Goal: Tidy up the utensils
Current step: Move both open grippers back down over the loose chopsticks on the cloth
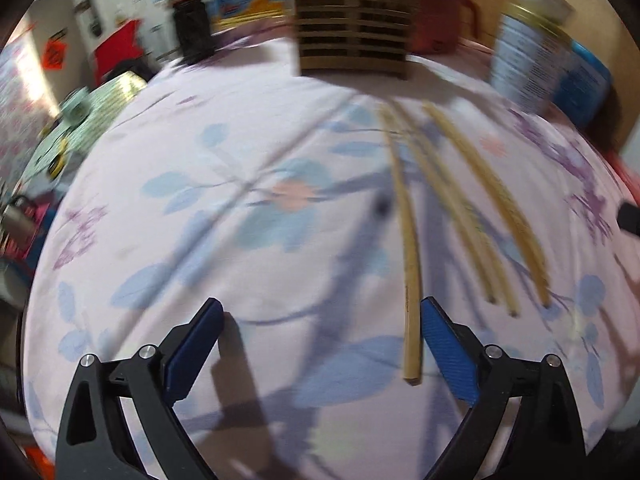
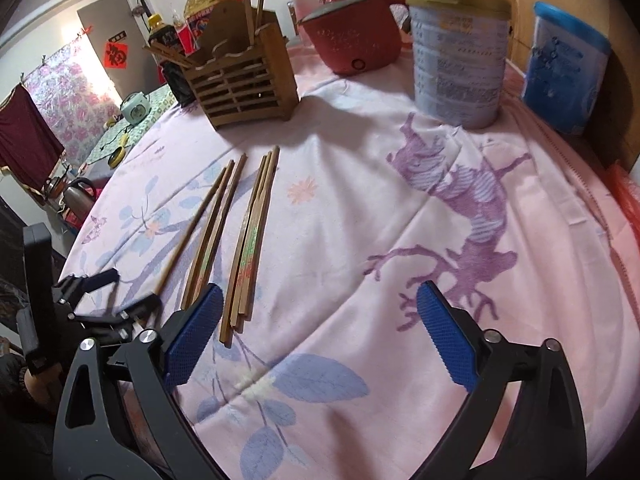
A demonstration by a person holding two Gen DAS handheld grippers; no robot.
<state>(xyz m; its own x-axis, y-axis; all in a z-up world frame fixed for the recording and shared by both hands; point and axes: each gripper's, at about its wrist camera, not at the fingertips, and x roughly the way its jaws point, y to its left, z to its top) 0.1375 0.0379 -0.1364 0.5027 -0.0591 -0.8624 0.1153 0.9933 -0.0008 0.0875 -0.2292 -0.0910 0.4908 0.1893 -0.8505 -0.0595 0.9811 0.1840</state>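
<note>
Several light, stiff, slippery chopsticks (image 2: pixel 224 236) lie before the slatted wooden holder (image 2: pixel 244 88); pinch one mid-shaft, both claws being spread: left claw (image 1: pixel 322 344), right claw (image 2: pixel 320 332).

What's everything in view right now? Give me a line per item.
chopsticks: several, tan wood, loose on the cloth ahead of the holder
wooden holder: one, brown slatted, far side, a few sticks already in it
tablecloth: one, pink floral, covers table
electric pot: one, red, behind holder
tin can: one, pale with gold rim, far right
blue container: one, right edge
dark bottle: one, left of holder
left tool: open, over nearest chopstick end
right tool: open, empty
</note>
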